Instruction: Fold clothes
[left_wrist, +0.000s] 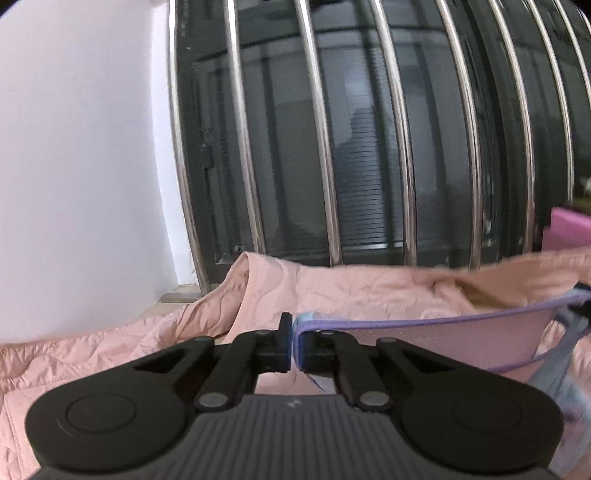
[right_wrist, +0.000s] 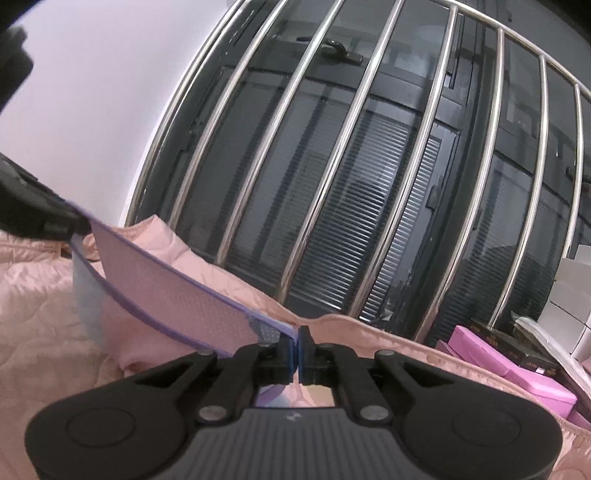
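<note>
A small pink garment with purple trim and a pale blue part hangs stretched in the air between my two grippers. My left gripper is shut on one corner of its purple edge. My right gripper is shut on the other corner; the garment runs up and left from it to the left gripper at the frame's left edge. In the left wrist view the right gripper's fingers show at the right edge. The garment's lower part droops over the quilt.
A pink quilted bedspread covers the surface below both grippers. Behind it stands a dark window with several steel bars. A white wall is at the left. Pink and dark boxes are stacked at the right.
</note>
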